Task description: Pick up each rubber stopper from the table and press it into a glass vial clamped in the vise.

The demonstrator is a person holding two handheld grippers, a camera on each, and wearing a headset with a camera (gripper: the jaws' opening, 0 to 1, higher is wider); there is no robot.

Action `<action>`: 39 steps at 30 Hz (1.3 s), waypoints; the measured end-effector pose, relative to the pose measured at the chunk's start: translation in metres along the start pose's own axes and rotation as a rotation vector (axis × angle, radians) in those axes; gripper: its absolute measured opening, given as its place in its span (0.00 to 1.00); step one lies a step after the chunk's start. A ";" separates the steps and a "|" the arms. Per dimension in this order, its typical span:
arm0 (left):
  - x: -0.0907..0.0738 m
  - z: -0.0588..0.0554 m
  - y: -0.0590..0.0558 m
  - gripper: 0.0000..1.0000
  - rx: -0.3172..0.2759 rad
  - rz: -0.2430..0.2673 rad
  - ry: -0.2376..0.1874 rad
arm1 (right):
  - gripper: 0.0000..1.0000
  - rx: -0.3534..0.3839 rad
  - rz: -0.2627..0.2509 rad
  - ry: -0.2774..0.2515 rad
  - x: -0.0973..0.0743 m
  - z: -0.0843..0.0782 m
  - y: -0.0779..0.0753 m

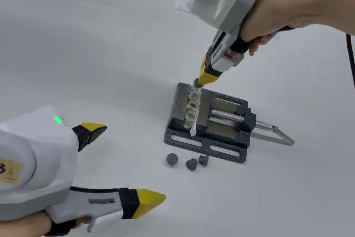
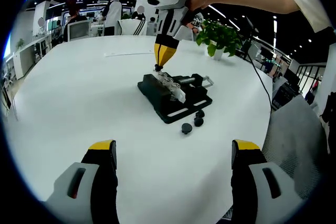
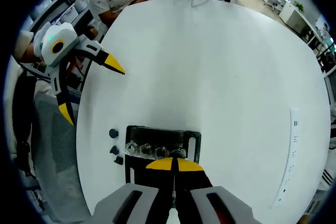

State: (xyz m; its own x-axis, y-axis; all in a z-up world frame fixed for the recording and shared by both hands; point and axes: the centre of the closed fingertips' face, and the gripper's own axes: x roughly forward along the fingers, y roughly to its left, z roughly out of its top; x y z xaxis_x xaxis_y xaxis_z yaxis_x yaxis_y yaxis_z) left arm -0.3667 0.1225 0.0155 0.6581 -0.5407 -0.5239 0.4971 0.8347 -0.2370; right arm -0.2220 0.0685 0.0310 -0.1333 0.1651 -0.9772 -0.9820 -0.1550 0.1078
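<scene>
Right gripper [image 1: 204, 80] jaws closed at far vial [image 1: 196, 89] mouth; I can't tell if anything pinched. Left gripper [image 1: 131, 163] wide open, empty. I judge loose stoppers [image 1: 191, 163] light, soft, grippy: pinch sides. Glass fragile, press gently.

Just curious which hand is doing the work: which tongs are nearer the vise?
Right. The right tongs are tip-down at the vials in the vise; the left tongs hang open over the table, well short of it.

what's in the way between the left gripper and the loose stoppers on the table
Nothing visible: bare table lies between the open left gripper and the three stoppers beside the vise.
</scene>
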 end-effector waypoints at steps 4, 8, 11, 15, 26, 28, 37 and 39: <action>0.002 0.000 0.000 0.89 -0.002 -0.003 0.001 | 0.00 -0.010 -0.003 0.011 -0.001 -0.001 0.004; 0.002 0.000 -0.001 0.89 -0.004 -0.007 0.001 | 0.00 0.002 0.010 0.005 -0.001 -0.001 0.005; 0.002 -0.001 -0.001 0.89 -0.007 -0.008 0.002 | 0.00 -0.010 0.010 0.001 -0.001 0.000 0.004; 0.003 -0.001 -0.003 0.89 -0.016 -0.008 0.005 | 0.00 0.009 0.006 -0.008 -0.001 0.000 0.004; 0.008 0.002 -0.008 0.89 -0.022 -0.017 0.009 | 0.00 0.046 0.035 0.011 -0.001 0.003 -0.001; 0.009 0.003 -0.009 0.89 -0.025 -0.017 0.008 | 0.00 0.045 0.042 0.012 0.000 0.004 -0.003; 0.013 0.001 -0.013 0.89 -0.032 -0.026 0.017 | 0.00 0.042 0.053 0.038 0.008 0.008 -0.026; 0.013 0.001 -0.014 0.89 -0.035 -0.029 0.017 | 0.00 0.004 0.045 0.067 0.008 0.006 -0.024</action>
State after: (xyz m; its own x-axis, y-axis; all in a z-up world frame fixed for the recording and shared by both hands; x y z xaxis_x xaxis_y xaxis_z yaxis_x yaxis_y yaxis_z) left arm -0.3645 0.1033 0.0127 0.6335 -0.5635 -0.5302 0.4960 0.8217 -0.2808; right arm -0.2000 0.0799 0.0218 -0.1678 0.0927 -0.9814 -0.9759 -0.1565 0.1521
